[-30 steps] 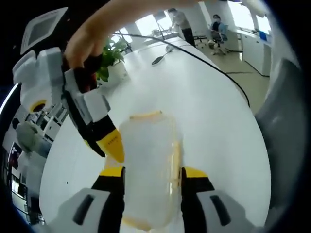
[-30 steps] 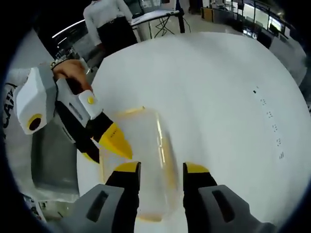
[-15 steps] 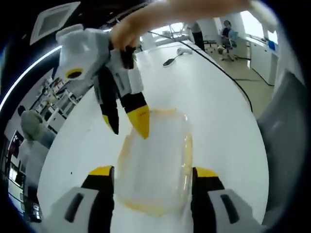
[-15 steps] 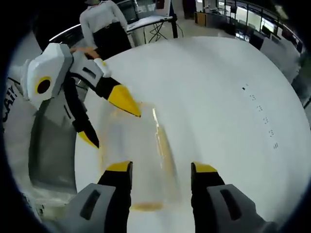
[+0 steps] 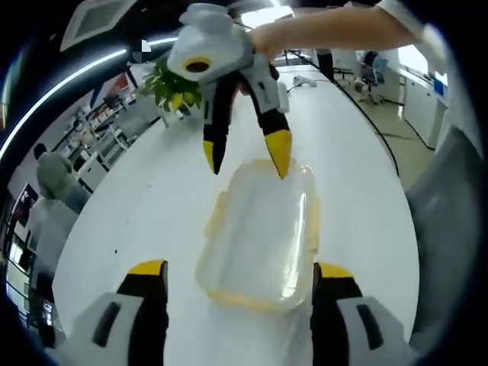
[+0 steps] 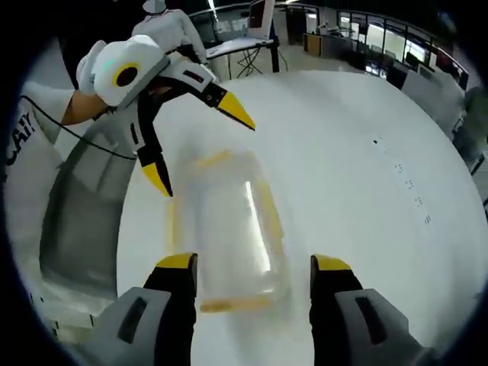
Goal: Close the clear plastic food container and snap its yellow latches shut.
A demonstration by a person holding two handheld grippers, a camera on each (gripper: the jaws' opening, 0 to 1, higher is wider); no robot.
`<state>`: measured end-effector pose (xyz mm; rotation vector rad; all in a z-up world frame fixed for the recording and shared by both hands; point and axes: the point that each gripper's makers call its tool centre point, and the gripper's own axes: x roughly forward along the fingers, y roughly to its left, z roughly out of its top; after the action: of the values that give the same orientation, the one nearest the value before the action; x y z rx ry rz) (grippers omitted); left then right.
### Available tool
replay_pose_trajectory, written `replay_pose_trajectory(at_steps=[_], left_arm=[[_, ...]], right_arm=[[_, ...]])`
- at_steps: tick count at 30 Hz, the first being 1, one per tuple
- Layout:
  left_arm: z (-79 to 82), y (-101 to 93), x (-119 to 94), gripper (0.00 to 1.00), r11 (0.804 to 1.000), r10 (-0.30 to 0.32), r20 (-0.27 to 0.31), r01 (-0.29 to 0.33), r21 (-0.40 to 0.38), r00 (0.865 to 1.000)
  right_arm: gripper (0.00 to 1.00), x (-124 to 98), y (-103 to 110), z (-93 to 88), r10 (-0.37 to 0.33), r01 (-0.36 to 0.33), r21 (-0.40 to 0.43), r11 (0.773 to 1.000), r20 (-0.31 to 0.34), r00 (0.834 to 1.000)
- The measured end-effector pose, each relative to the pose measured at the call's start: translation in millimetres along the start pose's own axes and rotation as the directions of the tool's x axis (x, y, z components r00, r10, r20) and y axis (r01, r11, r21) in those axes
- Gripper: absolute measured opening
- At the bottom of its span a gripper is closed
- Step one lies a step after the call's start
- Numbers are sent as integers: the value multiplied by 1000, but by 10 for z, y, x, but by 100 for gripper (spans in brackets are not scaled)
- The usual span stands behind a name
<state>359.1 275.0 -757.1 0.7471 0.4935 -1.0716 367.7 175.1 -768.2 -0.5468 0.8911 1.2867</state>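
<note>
Left gripper view: your left gripper (image 5: 239, 274) has its jaws spread wide, one on each side of the clear plastic container (image 5: 263, 229), and neither touches it. The container lies on the white table (image 5: 137, 221), its lid down and yellow latches (image 5: 313, 221) along its rims. Your right gripper (image 5: 245, 156) comes in from the far side, jaws parted, one yellow tip at the container's far rim and the other off to its side. Behind it a potted plant (image 5: 174, 85) stands near the table's far edge, a cable (image 5: 347, 114) runs along the right edge, and bare table lies open on the container's left.

Right gripper view: your right gripper (image 6: 254, 267) is likewise wide open, with the container (image 6: 225, 229) lying between its jaws, blurred. Your left gripper (image 6: 202, 149) shows opposite, jaws apart, above the container's far end. Here the table (image 6: 366, 198) stretches broad and bare to the right; on the left its edge is close, with a grey chair (image 6: 80, 221) just beyond.
</note>
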Motion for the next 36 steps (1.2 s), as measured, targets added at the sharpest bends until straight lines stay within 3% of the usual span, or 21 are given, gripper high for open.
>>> replay_pose_trajectory(at_steps=[5, 17, 26, 36], left_arm=[[-130, -6, 34, 76, 999, -24, -61, 27, 42, 998], [-158, -125, 173, 85, 995, -94, -68, 96, 23, 993], [-240, -175, 249, 82, 993, -117, -93, 119, 14, 989], [-258, -174, 288, 76, 990, -144, -88, 144, 0, 986]], right_arm=[[64, -21, 72, -113, -19, 19, -21, 1000, 2, 1000], [83, 84, 254, -285, -24, 22, -89, 996, -15, 1000], [85, 149, 283, -264, -16, 15, -105, 994, -3, 1000], [79, 216, 255, -310, -18, 13, -128, 992, -33, 999]])
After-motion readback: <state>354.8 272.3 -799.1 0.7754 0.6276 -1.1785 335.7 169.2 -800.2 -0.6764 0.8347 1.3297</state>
